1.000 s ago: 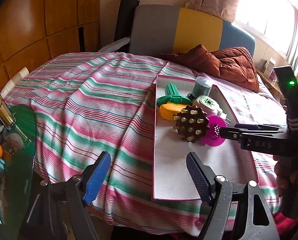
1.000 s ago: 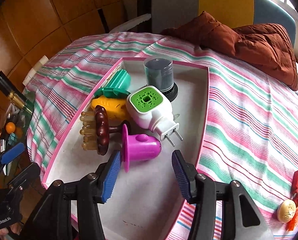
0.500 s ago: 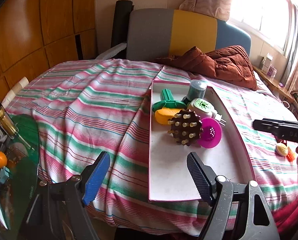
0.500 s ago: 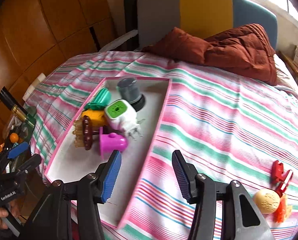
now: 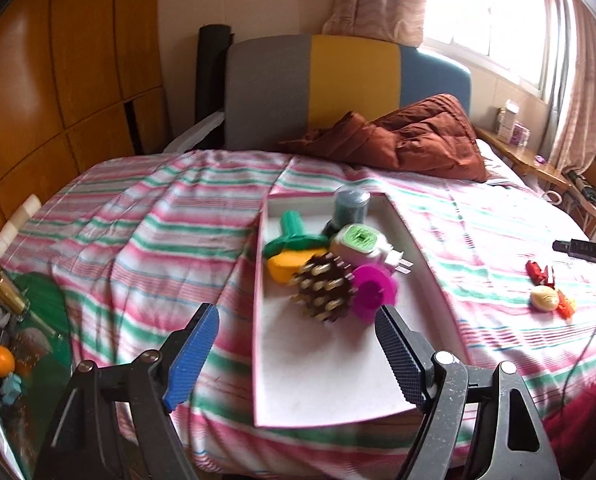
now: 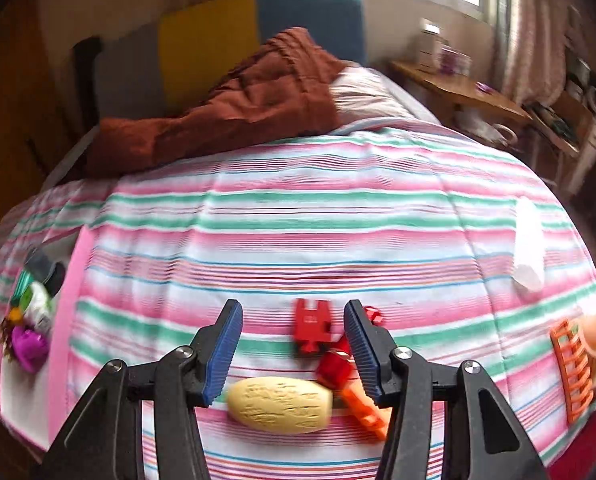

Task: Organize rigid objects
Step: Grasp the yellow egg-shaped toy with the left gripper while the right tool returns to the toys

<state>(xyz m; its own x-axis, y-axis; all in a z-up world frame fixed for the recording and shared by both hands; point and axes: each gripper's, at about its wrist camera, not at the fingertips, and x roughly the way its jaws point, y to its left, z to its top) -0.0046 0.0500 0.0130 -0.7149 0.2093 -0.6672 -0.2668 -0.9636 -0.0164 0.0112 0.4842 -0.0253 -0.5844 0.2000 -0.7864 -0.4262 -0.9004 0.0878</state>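
A pink-rimmed white tray point(image 5: 330, 380) lies on the striped bed. It holds a brown studded brush point(image 5: 324, 290), a magenta funnel point(image 5: 374, 290), a white and green plug-in point(image 5: 358, 244), a yellow piece, a green piece and a dark jar point(image 5: 352, 204). My left gripper point(image 5: 296, 310) hovers open before the tray's near end, holding nothing. My right gripper point(image 6: 293, 306) stands open above loose pieces on the bedspread: a red block point(image 6: 312, 324) just past its tips, a cream oval point(image 6: 280, 404) and an orange piece point(image 6: 362, 408) beneath it. Nothing is gripped.
A brown quilt point(image 5: 398, 140) is bunched at the headboard. An orange slatted rack point(image 6: 574, 372) and a white cylinder point(image 6: 530, 240) lie on the bed's right side. A glass side table with an orange fruit point(image 5: 2, 360) stands at the left. A wooden shelf point(image 6: 458, 88) runs under the window.
My right gripper swung right, from over the tray to over the red, cream and orange pieces on the bedspread. The left gripper drew back and up slightly. Both stayed open.
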